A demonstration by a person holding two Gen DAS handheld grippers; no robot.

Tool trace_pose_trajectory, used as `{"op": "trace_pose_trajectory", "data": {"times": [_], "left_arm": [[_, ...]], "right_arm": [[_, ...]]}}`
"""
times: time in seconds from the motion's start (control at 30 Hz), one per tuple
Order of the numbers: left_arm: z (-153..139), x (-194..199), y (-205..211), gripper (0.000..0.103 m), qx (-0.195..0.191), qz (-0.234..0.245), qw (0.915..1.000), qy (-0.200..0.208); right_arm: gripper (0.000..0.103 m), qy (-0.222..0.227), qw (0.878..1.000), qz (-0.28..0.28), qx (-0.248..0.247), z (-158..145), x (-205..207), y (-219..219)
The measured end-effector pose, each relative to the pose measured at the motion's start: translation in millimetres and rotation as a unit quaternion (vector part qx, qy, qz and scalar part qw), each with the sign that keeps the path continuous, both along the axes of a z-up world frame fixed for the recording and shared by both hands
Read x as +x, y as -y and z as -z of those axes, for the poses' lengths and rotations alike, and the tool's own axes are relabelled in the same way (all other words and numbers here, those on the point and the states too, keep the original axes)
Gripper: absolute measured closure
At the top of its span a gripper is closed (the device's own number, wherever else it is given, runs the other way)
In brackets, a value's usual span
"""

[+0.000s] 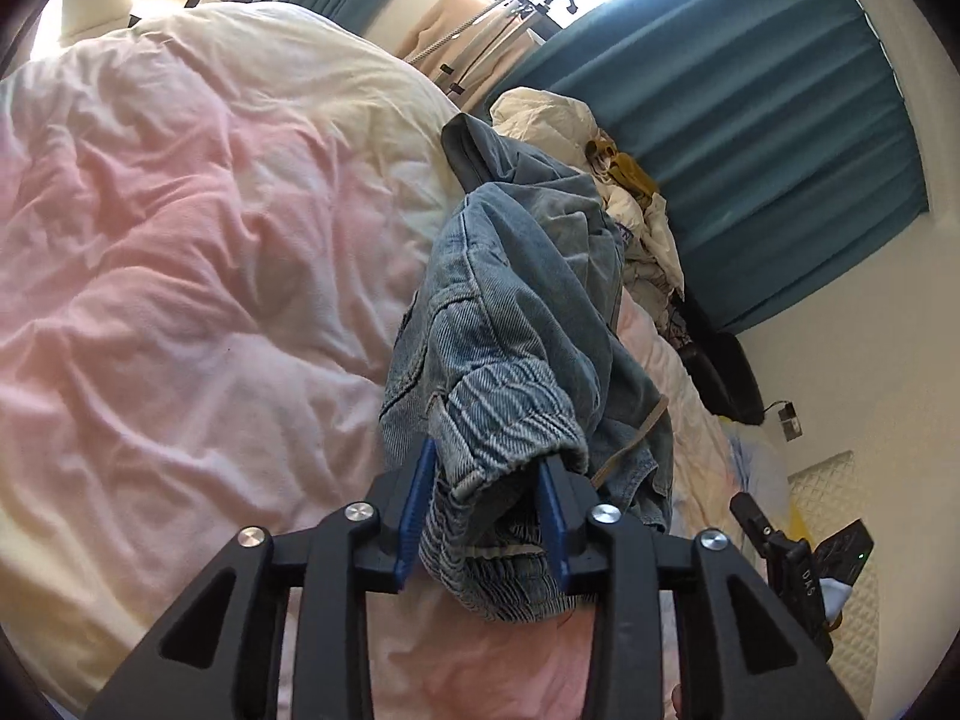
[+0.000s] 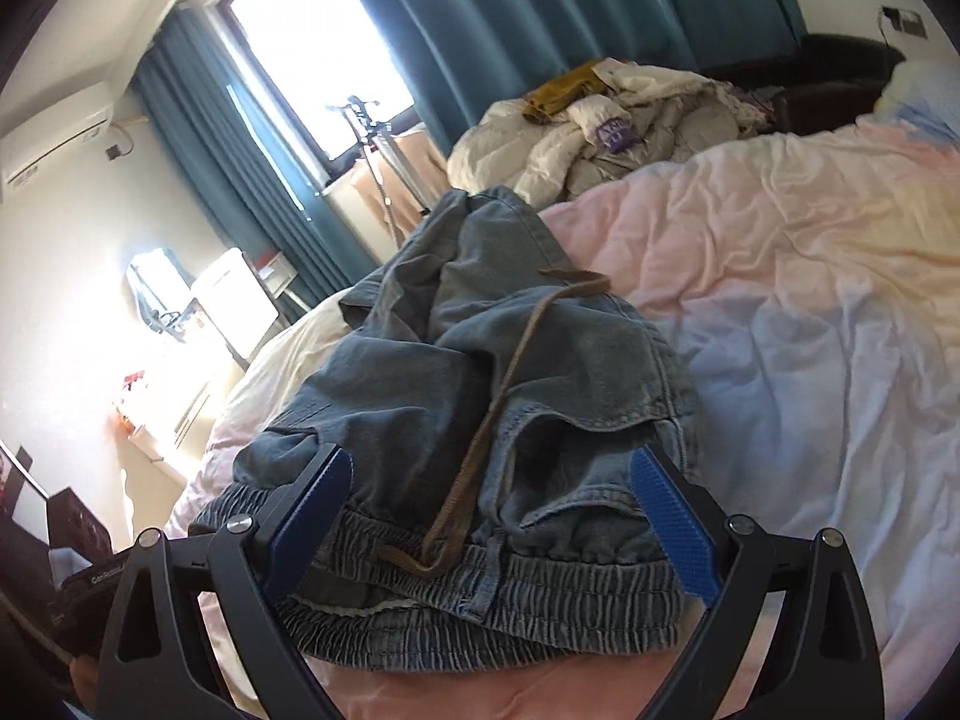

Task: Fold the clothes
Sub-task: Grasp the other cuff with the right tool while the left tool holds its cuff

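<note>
Crumpled blue denim trousers (image 1: 528, 300) with an elastic waistband lie on a pink and white duvet (image 1: 180, 240). My left gripper (image 1: 486, 456) has its jaws partly apart. The gathered waistband lies loosely between the blue pads (image 1: 414, 516), which do not pinch it. In the right wrist view the same trousers (image 2: 480, 348) spread out ahead, with a brown drawstring (image 2: 510, 372) trailing across them. My right gripper (image 2: 492, 457) is wide open just above the waistband, with a finger at each side of the cloth and nothing gripped.
A heap of white padded clothing (image 2: 600, 138) with a mustard garment on top sits at the far side of the duvet (image 2: 780, 300). Teal curtains (image 2: 480, 30) and a window stand behind. A metal stand (image 2: 384, 150) is beside the bed. Dark furniture (image 1: 720, 372) lines the wall.
</note>
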State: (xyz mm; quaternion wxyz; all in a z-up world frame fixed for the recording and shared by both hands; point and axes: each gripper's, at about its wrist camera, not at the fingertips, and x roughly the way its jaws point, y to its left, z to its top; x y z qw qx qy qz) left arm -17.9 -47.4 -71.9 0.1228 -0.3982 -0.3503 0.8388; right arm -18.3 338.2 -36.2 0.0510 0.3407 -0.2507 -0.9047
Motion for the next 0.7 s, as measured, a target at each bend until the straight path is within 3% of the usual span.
{"op": "trace_pose_trajectory", "data": {"times": [0.1, 0.17, 0.2, 0.27, 0.33, 0.43, 0.5, 0.6, 0.7], "left_arm": [[-0.6, 4.3, 8.3, 0.050, 0.032, -0.009, 0.9994, -0.007], [-4.9, 5.5, 8.8, 0.033, 0.052, -0.005, 0.9984, -0.019], [-7.0, 5.7, 8.7, 0.025, 0.063, -0.002, 0.9977, -0.026], [-10.9, 4.3, 8.2, 0.021, 0.084, 0.008, 0.9957, -0.039], [-11.1, -0.2, 6.2, 0.012, 0.082, 0.014, 0.9956, -0.043], [1.3, -11.4, 6.5, 0.010, 0.069, 0.003, 0.9974, -0.020], [14.4, -19.8, 8.7, 0.010, 0.090, 0.004, 0.9959, 0.000], [29.0, -29.6, 9.8, 0.010, 0.139, 0.009, 0.9901, 0.022], [36.8, -39.8, 6.8, 0.010, 0.167, 0.021, 0.9850, 0.038]], "right_arm": [[0.007, 0.058, 0.997, 0.048, -0.021, 18.0, -2.9, -27.2], [0.007, 0.086, 0.994, 0.066, -0.034, 30.9, -2.1, -39.2], [0.007, 0.095, 0.992, 0.071, -0.047, 36.4, -1.7, -44.4], [0.007, 0.108, 0.989, 0.073, -0.075, 47.0, -3.4, -50.0], [0.007, 0.117, 0.987, 0.060, -0.096, 55.2, -7.0, -47.3], [0.007, 0.136, 0.986, 0.045, -0.084, 66.8, -13.3, -35.8], [0.007, 0.157, 0.984, 0.041, -0.075, 78.5, -17.8, -30.9], [0.010, 0.169, 0.980, 0.036, -0.099, 93.9, -21.0, -29.9], [0.024, 0.155, 0.980, 0.025, -0.123, 94.4, -21.0, -27.8]]}}
